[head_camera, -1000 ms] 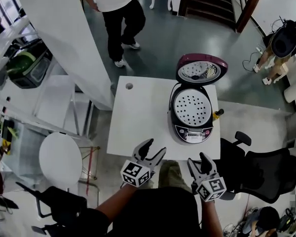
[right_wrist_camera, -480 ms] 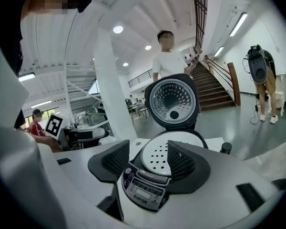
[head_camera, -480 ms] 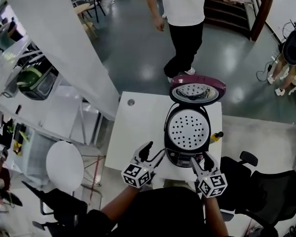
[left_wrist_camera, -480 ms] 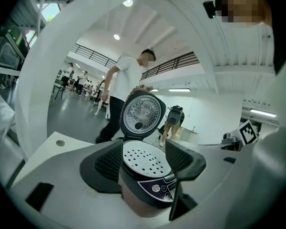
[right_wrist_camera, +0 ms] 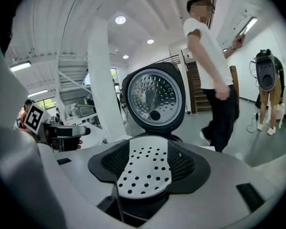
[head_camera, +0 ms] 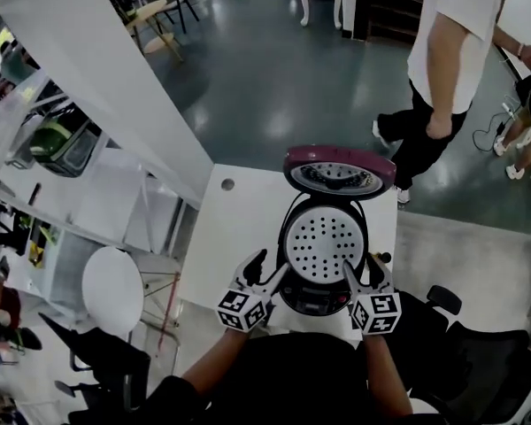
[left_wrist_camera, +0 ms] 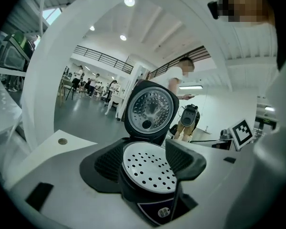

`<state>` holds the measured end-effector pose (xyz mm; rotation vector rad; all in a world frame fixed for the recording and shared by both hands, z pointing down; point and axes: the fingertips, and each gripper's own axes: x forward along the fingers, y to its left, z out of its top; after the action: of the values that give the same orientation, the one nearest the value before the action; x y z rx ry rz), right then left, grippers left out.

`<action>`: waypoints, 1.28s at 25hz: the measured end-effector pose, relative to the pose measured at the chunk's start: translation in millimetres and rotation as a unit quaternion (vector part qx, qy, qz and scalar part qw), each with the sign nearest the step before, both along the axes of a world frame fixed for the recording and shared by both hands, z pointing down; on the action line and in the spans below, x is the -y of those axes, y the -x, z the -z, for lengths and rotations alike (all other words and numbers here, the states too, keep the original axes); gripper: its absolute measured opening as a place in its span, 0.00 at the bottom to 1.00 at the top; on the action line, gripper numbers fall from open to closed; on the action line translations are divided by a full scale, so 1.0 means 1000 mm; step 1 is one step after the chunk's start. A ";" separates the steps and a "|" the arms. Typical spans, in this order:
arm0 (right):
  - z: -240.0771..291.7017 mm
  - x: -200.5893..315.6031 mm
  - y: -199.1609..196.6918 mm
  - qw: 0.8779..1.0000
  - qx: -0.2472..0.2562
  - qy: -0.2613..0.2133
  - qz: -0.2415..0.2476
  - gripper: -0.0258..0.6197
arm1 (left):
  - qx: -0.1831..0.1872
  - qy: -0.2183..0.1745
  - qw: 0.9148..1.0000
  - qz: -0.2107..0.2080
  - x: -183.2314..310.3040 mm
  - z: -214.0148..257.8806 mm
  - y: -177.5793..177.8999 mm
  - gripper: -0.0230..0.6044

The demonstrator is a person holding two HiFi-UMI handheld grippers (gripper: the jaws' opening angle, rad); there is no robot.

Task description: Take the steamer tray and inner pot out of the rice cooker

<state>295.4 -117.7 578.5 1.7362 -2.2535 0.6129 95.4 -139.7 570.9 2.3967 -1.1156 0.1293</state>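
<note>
The white table (head_camera: 234,237) is lying under and ahead of both claws; a white slanted beam (head_camera: 97,69) is crossing the scene far off to the left of the left claw (head_camera: 271,266); a person in a white shirt and dark trousers (head_camera: 442,69) is standing mid-stride on the grey floor, well beyond the right claw (head_camera: 362,269) and past the table's far edge; a black office chair (head_camera: 478,370) is sitting behind and to the right of that claw; a round white stool (head_camera: 112,289) is standing well to the left of the left claw.

The rice cooker (head_camera: 314,297) is sitting on the table between the two claws, its front just ahead of their tips; its lid (head_camera: 339,171) is standing open, tipped back on the far side from both; the steamer tray (head_camera: 326,246), white and full of holes, is lying in the cooker's mouth, filling it.

Both claws are gaping wide and gripping nothing; the tray is showing through each gap; whether any jaw is touching the cooker's wall I cannot tell.

In the left gripper view that claw's right jaw is covering the tray's right edge; the claws' own bodies are cutting off the cooker's front; the inner pot is lying hidden beneath the tray; a small round hole (head_camera: 227,184) is sitting in the table, ahead and left of the left claw.
</note>
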 end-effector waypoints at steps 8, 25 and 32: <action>-0.028 0.045 -0.018 0.999 -0.005 0.036 0.016 0.38 | 0.027 0.005 0.999 0.016 0.022 -0.010 -0.014 0.44; -0.092 0.076 -0.033 0.978 -0.144 0.152 0.015 0.38 | 0.028 0.036 0.999 -0.001 0.048 -0.035 -0.030 0.45; -0.103 0.084 -0.030 0.963 -0.207 0.171 0.032 0.38 | 0.014 0.047 0.999 0.007 0.051 -0.036 -0.026 0.45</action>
<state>325.0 -201.8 681.8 1.4548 -1.7879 0.5282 121.0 -191.1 606.9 2.3105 -1.1128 0.2063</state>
